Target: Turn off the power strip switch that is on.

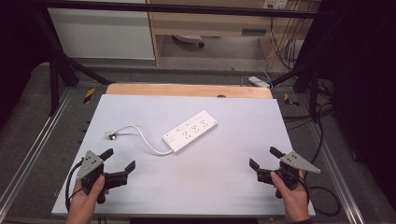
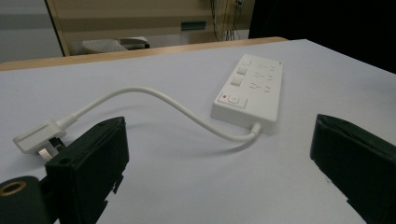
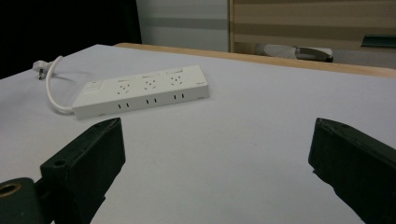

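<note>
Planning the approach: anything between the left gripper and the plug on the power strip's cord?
Nothing visible. Bare table lies between the open left gripper and the plug; the cord curves off toward the power strip.

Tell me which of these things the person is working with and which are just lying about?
In the job:
power strip
its cord and plug
left gripper and right gripper, both open, holding nothing

Lying about:
white adapter on the floor beyond the table
cables by the far wall
</note>
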The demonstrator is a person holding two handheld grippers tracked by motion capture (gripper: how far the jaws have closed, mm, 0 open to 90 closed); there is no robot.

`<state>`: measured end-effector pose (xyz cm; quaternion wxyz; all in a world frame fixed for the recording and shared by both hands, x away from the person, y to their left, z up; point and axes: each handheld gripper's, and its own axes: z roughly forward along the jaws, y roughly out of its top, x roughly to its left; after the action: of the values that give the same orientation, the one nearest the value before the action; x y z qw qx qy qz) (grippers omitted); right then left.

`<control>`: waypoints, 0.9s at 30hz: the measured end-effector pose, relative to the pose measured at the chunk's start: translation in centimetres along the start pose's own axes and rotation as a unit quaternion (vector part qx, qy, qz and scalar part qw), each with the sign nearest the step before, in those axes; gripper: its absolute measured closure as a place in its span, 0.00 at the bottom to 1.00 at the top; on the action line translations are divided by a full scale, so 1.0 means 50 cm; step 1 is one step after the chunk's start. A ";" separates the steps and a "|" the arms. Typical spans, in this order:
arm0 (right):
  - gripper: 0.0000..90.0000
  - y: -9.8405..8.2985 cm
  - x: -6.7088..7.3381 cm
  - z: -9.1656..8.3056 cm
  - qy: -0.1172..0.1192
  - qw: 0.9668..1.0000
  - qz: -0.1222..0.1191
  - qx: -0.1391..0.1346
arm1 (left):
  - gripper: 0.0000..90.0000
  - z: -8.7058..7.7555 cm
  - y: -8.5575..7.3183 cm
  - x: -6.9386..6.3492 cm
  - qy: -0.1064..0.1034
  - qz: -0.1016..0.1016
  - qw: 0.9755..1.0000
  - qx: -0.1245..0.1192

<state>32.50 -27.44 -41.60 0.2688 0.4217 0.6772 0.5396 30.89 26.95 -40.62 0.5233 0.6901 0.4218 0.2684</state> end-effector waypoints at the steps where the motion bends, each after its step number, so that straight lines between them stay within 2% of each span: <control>1: 0.04 0.000 0.000 0.000 0.000 1.000 0.000 0.000 | 0.05 0.000 0.000 0.000 0.000 0.000 1.000 0.000; 9: 0.02 0.012 0.011 0.004 0.010 1.000 0.000 -0.002 | 0.05 0.002 -0.001 -0.002 -0.001 0.002 1.000 0.004; 12: 0.02 0.022 0.015 0.007 0.011 1.000 0.000 -0.001 | 0.05 0.003 -0.002 -0.003 -0.001 0.004 1.000 0.005; 16: 0.03 0.043 0.020 0.012 0.007 1.000 -0.013 -0.004 | 0.05 0.003 -0.003 -0.002 0.001 0.007 1.000 0.008; 18: 0.03 0.051 0.021 0.015 0.014 1.000 -0.007 -0.008 | 0.05 0.002 -0.003 -0.002 0.001 0.008 1.000 0.008; 21: 0.03 0.057 0.023 0.021 0.016 1.000 -0.010 -0.002 | 0.05 0.001 -0.002 -0.002 -0.001 0.007 1.000 0.005; 23: 0.04 0.063 0.024 0.021 0.009 1.000 -0.013 0.000 | 0.05 -0.001 -0.001 0.000 0.002 0.006 1.000 0.002; 27: 0.04 0.073 0.021 0.026 0.011 1.000 -0.008 0.003 | 0.05 0.002 -0.003 0.001 0.000 0.005 1.000 0.005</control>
<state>34.08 -25.66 -38.35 0.2641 0.4114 0.6852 0.5399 30.94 26.95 -40.77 0.5182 0.6949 0.4197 0.2692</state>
